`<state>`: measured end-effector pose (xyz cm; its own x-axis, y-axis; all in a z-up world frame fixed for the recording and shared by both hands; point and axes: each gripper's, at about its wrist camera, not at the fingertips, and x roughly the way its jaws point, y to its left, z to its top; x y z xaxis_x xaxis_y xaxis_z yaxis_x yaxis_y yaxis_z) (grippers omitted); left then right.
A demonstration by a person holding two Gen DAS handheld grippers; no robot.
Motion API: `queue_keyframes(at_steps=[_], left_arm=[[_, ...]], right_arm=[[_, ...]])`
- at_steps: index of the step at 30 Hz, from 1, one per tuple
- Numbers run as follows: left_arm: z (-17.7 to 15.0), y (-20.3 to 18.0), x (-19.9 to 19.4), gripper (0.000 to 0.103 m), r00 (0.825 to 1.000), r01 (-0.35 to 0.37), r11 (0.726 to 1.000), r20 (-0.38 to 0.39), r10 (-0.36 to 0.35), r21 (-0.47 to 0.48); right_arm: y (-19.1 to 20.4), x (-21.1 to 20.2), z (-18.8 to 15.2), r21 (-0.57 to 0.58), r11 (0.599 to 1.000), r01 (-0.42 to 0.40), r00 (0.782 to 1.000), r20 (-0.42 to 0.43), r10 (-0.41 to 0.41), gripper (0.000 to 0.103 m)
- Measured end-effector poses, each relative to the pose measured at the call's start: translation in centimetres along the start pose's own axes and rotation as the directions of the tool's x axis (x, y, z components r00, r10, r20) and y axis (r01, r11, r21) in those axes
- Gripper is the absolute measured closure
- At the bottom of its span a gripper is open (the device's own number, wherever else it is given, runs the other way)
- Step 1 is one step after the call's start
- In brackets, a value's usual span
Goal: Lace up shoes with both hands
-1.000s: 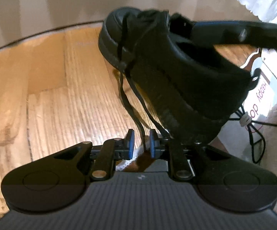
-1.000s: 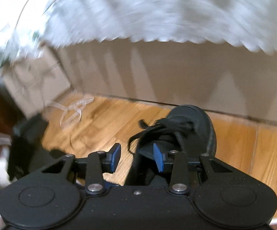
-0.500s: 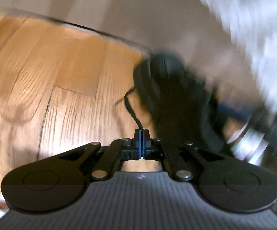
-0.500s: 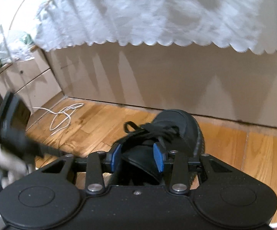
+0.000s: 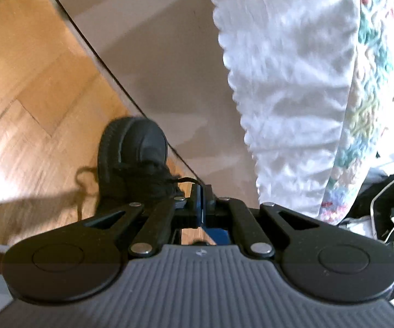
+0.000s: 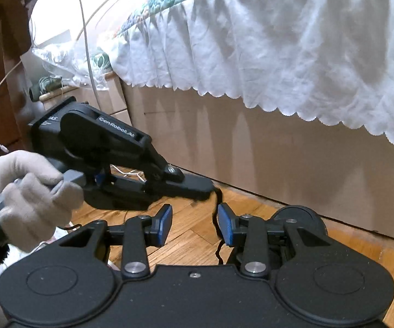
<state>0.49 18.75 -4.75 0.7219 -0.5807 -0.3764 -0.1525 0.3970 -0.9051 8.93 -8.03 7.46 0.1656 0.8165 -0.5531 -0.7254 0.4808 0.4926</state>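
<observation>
Left wrist view: left gripper (image 5: 201, 201), jaws newly pinched on the black shoelace (image 5: 181, 179), has lifted it taut from the black shoe (image 5: 134, 150); right gripper (image 6: 194, 225) jaws spread beside the hanging lace, probably ready to take it.

right claw (image 6: 194, 224) hides most of the shoe (image 6: 298, 214)

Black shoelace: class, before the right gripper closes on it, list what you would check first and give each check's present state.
1. Left gripper shut on the black shoelace: ok, pads together with the lace running out from them.
2. Lace hangs from the left gripper's tip down toward the black shoe: ok.
3. Right gripper open: ok, blue pads apart.
4. Lace sits between the right gripper's pads: ok, close to the right pad.
5. Shoe resting on the wooden floor: ok.
6. Which eyelet the lace comes from: cannot tell, too dark.
</observation>
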Motion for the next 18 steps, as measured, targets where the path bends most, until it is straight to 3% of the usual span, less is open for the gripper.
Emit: queue_keyframes(at_steps=[2,3,4,7,9,10,11,12,14,18], left_arm=[[-1.2,0.1,0.2,0.103,1.000,0.004,1.000,-0.014,-0.004,-0.004],[-1.7,0.2,0.0,0.103,1.000,0.001,1.000,-0.009,-0.002,-0.005],[-2.0,0.3,-0.2,0.103,1.000,-0.002,1.000,-0.009,0.002,-0.005],[-2.2,0.1,-0.5,0.101,1.000,-0.019,0.999,-0.020,0.020,0.041],[-2.3,-1.0,-0.8,0.099,0.998,-0.062,0.986,-0.023,0.067,0.157],[-2.4,-1.8,-0.7,0.099,0.994,-0.097,0.965,-0.019,0.105,0.243],[-2.6,-2.8,-0.6,0.099,0.988,-0.143,0.921,-0.008,0.157,0.363],[-2.9,-3.9,-0.4,0.098,0.978,-0.186,0.854,0.004,0.211,0.486],[-3.9,-5.7,0.2,0.093,0.953,-0.244,0.682,0.040,0.300,0.690],[-6.2,-7.7,1.2,0.084,0.936,-0.232,0.323,0.121,0.329,0.917]], right_arm=[[-0.2,0.0,0.0,0.011,1.000,0.014,1.000,-0.008,-0.014,0.070],[-0.3,0.1,-0.1,0.011,1.000,0.025,1.000,-0.016,-0.025,0.079],[-0.4,0.0,-0.1,0.007,0.999,0.038,0.999,-0.023,-0.038,0.099],[-0.9,-0.2,-0.2,0.022,0.999,0.046,0.999,-0.030,-0.045,0.099],[-1.1,-0.2,-0.1,0.031,0.998,0.052,0.998,-0.035,-0.051,0.099],[-1.2,-0.2,-0.2,0.035,0.998,0.057,0.998,-0.037,-0.056,0.099],[-1.4,-0.2,-0.2,0.045,0.997,0.057,0.998,-0.040,-0.055,0.099],[-1.7,-0.3,-0.2,0.057,0.997,0.054,0.998,-0.042,-0.052,0.099],[-2.2,-0.6,-0.2,0.081,0.996,0.047,0.998,-0.044,-0.043,0.099],[-3.0,-1.1,-0.3,0.128,0.992,0.013,0.999,-0.053,-0.006,0.099]])
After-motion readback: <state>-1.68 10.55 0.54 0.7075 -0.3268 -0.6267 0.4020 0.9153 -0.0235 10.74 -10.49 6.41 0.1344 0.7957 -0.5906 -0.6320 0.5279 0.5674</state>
